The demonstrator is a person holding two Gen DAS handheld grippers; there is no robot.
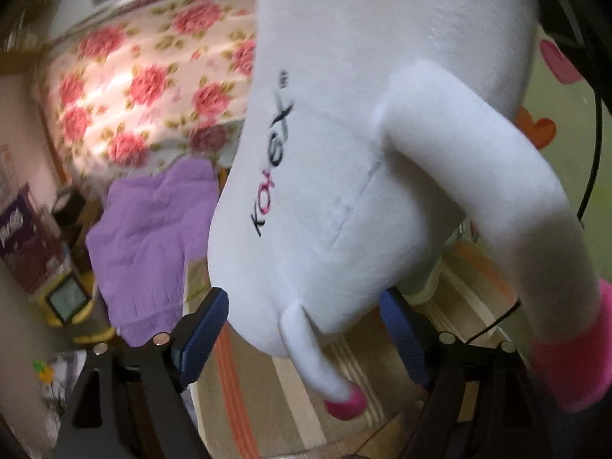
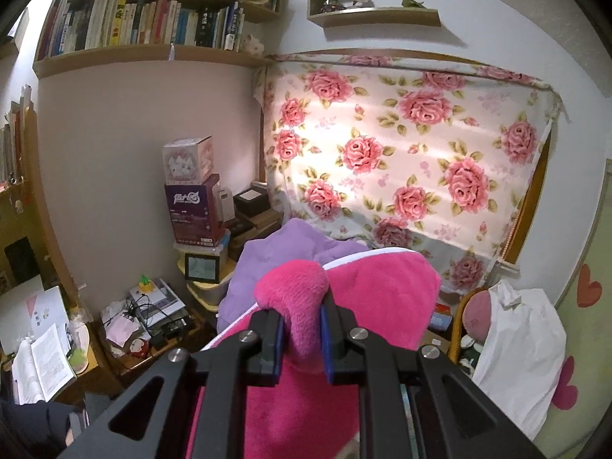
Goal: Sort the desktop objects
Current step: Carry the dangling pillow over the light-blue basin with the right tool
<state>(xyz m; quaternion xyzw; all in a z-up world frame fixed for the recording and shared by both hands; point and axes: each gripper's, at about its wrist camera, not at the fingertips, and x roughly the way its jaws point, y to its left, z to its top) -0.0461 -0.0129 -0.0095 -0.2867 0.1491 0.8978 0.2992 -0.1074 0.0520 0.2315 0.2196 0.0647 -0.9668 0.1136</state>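
Rose-print curtain [image 2: 405, 153] covers the window; bookshelf [image 2: 145, 26] upper left. Right gripper [image 2: 302, 340] fingers clamped on the plush toy [image 1: 363, 134] pink limb. Left gripper [image 1: 306, 336] fingers apart beneath its white body, outline cropped

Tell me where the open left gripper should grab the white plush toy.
Judging by pose, take the thin white limb with the pink tip: it hangs off the white plush toy between the left gripper fingers, narrow enough to clamp. Come straight forward; the body looks too broad.
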